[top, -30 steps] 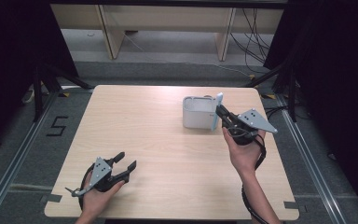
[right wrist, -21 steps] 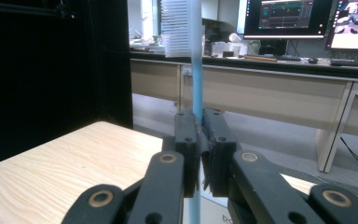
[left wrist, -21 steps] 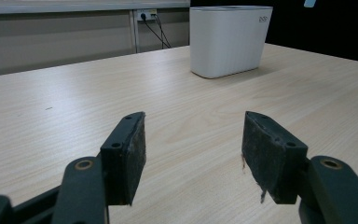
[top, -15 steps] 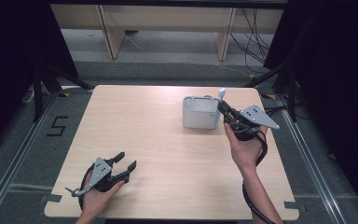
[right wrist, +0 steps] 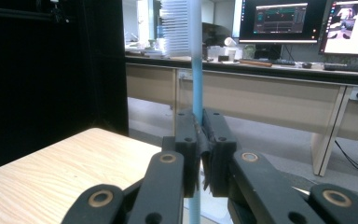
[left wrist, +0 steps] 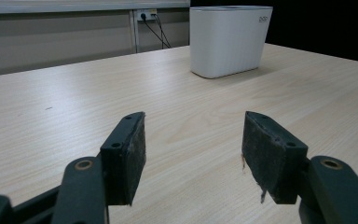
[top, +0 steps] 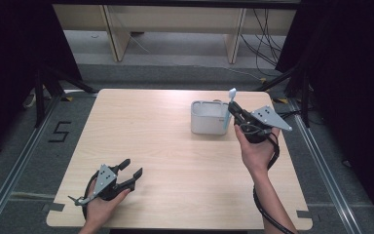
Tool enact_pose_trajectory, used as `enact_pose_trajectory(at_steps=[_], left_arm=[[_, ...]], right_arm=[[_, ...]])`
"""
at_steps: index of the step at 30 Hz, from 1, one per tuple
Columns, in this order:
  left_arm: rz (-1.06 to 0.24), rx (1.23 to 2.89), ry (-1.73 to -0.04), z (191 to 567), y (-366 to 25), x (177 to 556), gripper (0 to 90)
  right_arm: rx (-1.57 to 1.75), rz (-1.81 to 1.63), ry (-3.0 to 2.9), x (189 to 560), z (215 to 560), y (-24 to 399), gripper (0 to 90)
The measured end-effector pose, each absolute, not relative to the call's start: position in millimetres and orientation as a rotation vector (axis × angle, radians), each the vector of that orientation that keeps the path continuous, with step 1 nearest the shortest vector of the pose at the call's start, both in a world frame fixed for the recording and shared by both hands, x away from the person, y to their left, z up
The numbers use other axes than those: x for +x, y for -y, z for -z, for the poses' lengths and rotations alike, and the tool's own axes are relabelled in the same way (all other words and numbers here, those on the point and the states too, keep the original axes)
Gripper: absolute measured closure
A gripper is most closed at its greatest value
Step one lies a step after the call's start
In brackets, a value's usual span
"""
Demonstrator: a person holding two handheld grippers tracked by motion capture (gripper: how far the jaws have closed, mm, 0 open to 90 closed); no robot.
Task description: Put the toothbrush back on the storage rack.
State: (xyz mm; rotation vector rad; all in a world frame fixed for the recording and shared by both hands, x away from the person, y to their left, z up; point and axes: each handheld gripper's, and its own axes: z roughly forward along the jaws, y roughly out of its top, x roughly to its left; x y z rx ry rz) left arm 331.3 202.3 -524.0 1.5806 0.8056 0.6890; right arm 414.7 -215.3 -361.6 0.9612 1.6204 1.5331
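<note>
A toothbrush (top: 230,105) with a light blue handle and white bristles stands nearly upright, head up, at the right end of the white container (top: 207,127). My right gripper (top: 234,116) is shut on its handle, and in the right gripper view the pads clamp the toothbrush (right wrist: 196,70) about midway along. I cannot tell whether its lower end is inside the container. My left gripper (top: 132,168) rests at the table's near left, open with nothing between its jaws. In the left gripper view, the left gripper (left wrist: 193,149) faces the container (left wrist: 228,39) across bare tabletop.
The wooden table (top: 175,161) is bare apart from the container. Its right edge lies close to my right hand. Beyond the far edge are desks (top: 175,19) and cables on the floor; dark curtains stand on both sides.
My right gripper has tipped the toothbrush from a slant to nearly upright and raised it slightly beside the container. The left gripper has stayed put.
</note>
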Motion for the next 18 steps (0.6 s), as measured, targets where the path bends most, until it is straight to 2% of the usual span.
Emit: enact_pose_trajectory(at_steps=[18], left_arm=[[-0.685, 1.597, -0.83, 523, -203, 329, 39.2]], right_arm=[[0.987, -1.531, -1.599, 425, 356, 218, 86.0]])
